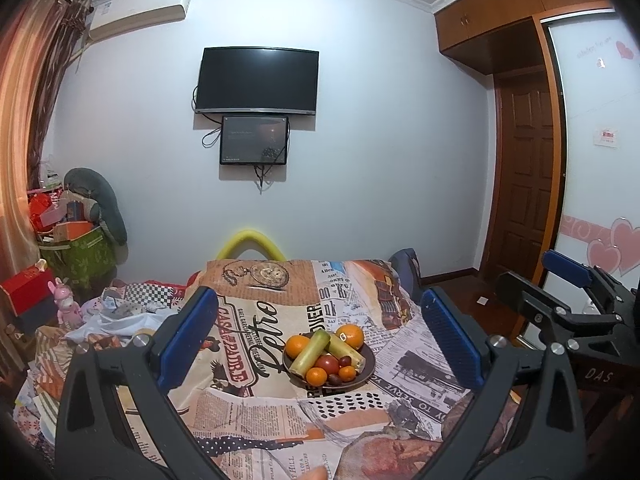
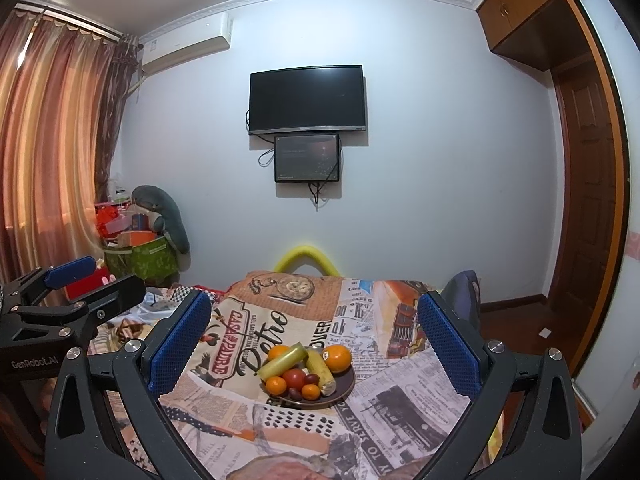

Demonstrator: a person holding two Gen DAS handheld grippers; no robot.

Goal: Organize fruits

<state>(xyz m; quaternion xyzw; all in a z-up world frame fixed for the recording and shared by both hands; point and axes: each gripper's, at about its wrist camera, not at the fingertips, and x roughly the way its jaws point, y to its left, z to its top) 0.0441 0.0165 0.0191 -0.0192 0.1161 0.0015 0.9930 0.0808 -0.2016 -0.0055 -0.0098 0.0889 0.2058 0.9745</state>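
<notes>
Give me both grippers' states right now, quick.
Left gripper: open, holding nothing, above the cloth short of the fruit plate.
Right gripper: open, holding nothing.

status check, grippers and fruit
Left gripper open, empty. Right gripper open, empty. Fruit piled on plate. Nothing in the way.

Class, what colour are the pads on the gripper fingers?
Blue pads, clearest in the right wrist view.

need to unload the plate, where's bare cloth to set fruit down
Free: tablecloth between the plate and both open grippers, and behind the plate toward the wall. Crowded: the plate itself and the clutter off the table's left edge.
</notes>
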